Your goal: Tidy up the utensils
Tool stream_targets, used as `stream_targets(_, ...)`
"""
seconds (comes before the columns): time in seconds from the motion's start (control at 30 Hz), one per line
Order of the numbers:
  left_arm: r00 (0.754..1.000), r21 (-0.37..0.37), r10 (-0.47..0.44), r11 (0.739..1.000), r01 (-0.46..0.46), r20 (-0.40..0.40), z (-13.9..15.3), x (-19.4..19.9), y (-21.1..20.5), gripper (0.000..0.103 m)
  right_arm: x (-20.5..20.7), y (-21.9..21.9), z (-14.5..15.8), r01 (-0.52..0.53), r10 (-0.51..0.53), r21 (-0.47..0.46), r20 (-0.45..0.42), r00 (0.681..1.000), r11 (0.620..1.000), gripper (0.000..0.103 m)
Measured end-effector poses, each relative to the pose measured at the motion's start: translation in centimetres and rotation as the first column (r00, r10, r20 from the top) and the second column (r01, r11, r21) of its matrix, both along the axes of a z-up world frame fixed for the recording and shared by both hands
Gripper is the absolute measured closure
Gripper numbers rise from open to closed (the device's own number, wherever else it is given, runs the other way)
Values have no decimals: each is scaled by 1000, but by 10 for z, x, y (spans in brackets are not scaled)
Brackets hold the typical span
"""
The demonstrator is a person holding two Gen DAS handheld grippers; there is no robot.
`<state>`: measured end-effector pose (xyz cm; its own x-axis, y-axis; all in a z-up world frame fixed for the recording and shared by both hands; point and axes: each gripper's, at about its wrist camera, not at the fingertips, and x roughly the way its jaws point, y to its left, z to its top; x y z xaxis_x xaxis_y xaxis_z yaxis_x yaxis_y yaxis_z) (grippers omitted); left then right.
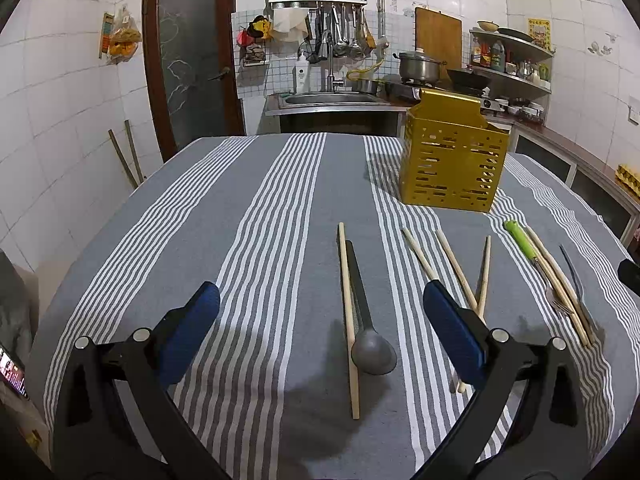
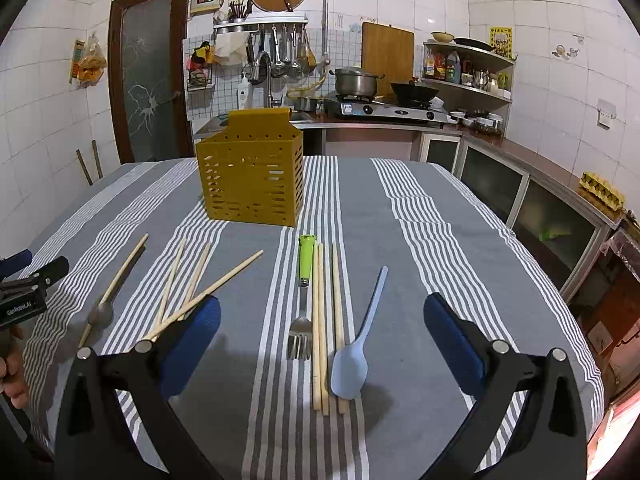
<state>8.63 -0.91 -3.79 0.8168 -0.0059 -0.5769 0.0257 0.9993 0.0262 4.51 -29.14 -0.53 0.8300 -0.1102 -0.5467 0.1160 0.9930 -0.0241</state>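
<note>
Nothing picked yet — your left gripper [image 1: 322,312] and right gripper [image 2: 322,320] both gape empty; take the grey spoon [image 1: 370,344] toward the yellow caddy [image 1: 452,160].

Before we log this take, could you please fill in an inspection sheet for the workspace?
Surface: table under grey striped cloth.
Job's things: yellow holder upright; grey spoon, green-handled fork, blue spoon and loose chopsticks lie flat on the cloth.
Clutter: nothing seen on the table.
Grippers: left gripper and right gripper both open, holding nothing.
Cables: nothing seen on the table.
Surroundings: sink, stove with pot, wall shelves.
</note>
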Motion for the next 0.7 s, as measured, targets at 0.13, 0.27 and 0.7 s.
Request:
stream_targets(0.13,1000,-6,3,1000,-3,-5,-1,3,3,5,2,1,-1,0,0,-8,-1,1000,1000,4)
stream_targets(0.27,1000,-7,4,1000,-4,-11,-2,8,3,5,4,0,-1,0,0,-10,-2,1000,1000,4)
stream_targets(0.7,999,-46,-26,999,25,-37,-9,22,12,5,20,-2,-3,-41,41,18,-11,999,999,4)
